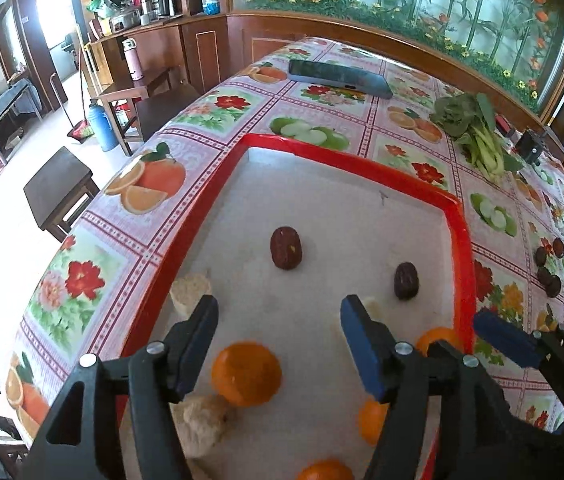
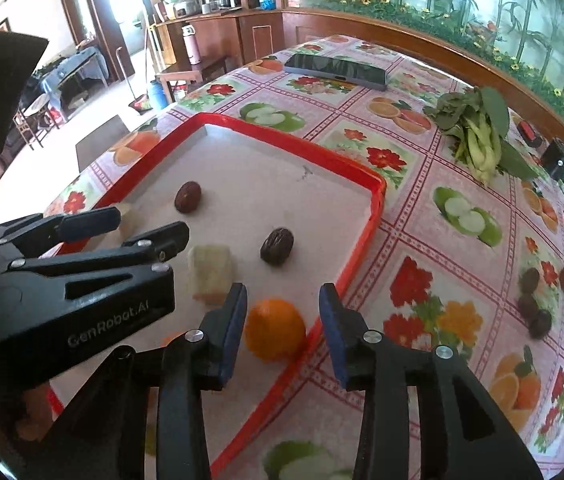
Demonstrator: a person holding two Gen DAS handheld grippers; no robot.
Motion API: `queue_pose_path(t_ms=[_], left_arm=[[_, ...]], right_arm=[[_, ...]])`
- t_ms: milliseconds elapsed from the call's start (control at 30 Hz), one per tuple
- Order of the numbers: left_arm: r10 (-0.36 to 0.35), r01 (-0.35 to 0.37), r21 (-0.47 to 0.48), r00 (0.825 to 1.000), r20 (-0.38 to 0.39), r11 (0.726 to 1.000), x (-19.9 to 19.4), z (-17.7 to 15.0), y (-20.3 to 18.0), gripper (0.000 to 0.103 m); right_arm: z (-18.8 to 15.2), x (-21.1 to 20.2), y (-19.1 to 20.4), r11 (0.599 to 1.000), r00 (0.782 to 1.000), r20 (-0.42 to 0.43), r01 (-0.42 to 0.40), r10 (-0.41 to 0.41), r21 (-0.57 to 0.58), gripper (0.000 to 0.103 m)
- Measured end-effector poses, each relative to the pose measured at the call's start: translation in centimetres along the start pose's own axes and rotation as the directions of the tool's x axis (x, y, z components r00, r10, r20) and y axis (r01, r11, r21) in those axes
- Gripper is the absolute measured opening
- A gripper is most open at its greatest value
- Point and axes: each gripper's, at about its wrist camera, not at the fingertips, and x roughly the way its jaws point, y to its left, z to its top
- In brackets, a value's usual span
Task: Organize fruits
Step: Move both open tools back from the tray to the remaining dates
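Fruits lay scattered inside a red-rimmed tray [image 1: 457,248] on the floral tabletop [image 2: 421,240]. Two dark dates stood apart on its pale floor, one [image 1: 285,248] toward the middle and another [image 1: 405,281] nearer the right rim. Several oranges sat at the near end; the largest [image 1: 246,374] lay below the left gripper [image 1: 278,312], whose blue-padded fingers [image 1: 202,340] were spread wide with nothing between them. Pale, blurred chunks [image 1: 190,290] rested by the tray's left rim, possibly peeled fruit, though the view was too soft to say.

The right gripper [image 2: 282,304] hovered over the tray's near right corner, its fingers likewise apart and empty, with an orange [image 2: 276,329] just beyond them against the rim. A pale block [image 2: 210,276] lay near a date [image 2: 277,246].

Outside the tray, a cluster of dark fruits [image 2: 537,300] sat on the tabletop to the right. Farther back lay leafy greens [image 2: 477,136] and a phone [image 2: 335,67].
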Motion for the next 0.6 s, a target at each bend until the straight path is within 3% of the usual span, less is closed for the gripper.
queue_pose_path(t_ms=[333, 600], left_arm=[[-0.037, 0.037, 0.020, 0.999, -0.009, 0.999, -1.6, -1.6, -3.0, 0.068], [-0.073, 0.076, 0.111, 0.997, -0.033, 0.991, -2.1, -2.7, -8.5, 0.069]], right_arm=[[-3.8, -2.5, -1.2, 0.999, 1.000, -0.011, -0.011, 0.012, 0.041, 0.045], [-6.9, -3.7, -6.1, 0.987, 1.000, -0.019, 0.010, -0.007, 0.160, 0.046]])
